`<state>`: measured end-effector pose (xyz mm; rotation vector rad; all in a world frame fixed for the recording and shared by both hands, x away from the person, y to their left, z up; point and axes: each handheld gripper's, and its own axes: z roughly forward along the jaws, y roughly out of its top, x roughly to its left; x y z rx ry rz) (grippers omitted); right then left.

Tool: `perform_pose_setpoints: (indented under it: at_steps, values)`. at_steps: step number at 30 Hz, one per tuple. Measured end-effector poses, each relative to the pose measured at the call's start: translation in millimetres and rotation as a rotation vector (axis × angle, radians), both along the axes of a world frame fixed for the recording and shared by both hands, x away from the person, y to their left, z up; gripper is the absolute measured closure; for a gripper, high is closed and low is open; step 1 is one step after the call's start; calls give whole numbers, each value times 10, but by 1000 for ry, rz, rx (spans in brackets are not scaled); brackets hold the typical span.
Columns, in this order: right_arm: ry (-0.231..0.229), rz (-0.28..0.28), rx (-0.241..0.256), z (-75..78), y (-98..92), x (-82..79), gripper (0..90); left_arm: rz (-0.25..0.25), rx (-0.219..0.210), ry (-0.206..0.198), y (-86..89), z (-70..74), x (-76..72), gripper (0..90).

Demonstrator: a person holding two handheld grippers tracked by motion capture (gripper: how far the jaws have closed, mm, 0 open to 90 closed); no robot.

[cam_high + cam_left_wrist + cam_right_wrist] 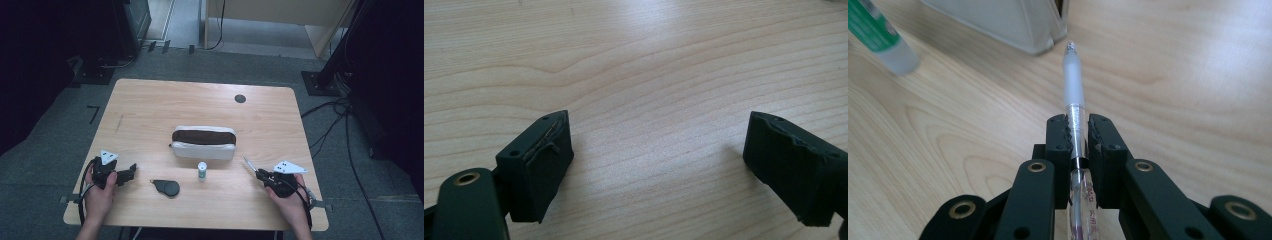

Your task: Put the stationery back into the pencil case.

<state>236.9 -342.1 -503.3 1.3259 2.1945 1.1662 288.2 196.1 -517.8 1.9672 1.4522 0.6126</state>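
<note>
The right tool (1078, 131) grips a clear pen (1074, 85), pointing toward a white pouch (204, 142). The left tool (656, 165) rests wide open, empty, over the wooden surface (150, 105).

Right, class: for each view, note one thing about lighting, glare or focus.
High view: dim, dark surroundings, table evenly lit. Left gripper view: pale glare on wood; the open tongs look soft. Right gripper view: pen sharp, glue stick blurred.

Pouch (204, 142) mid-table (150, 105); tube (202, 171) just before it, disc (167, 187) left of tube.
</note>
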Motion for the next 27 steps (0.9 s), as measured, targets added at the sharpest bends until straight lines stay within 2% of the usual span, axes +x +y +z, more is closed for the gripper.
perform_pose_setpoints:
  at_steps: [5,10,15,21,27]
  values:
    - [-48,59,-31,223,6,113,810,0,0,0,0,0,0,125]
    - [-73,113,-26,425,20,266,810,0,0,0,0,0,0,125]
    - [-124,185,-31,629,59,436,809,0,0,0,0,0,0,125]
    - [-143,258,-15,776,200,649,809,0,0,0,0,0,0,125]
    - [-154,360,-13,854,394,854,809,0,0,0,0,0,0,125]
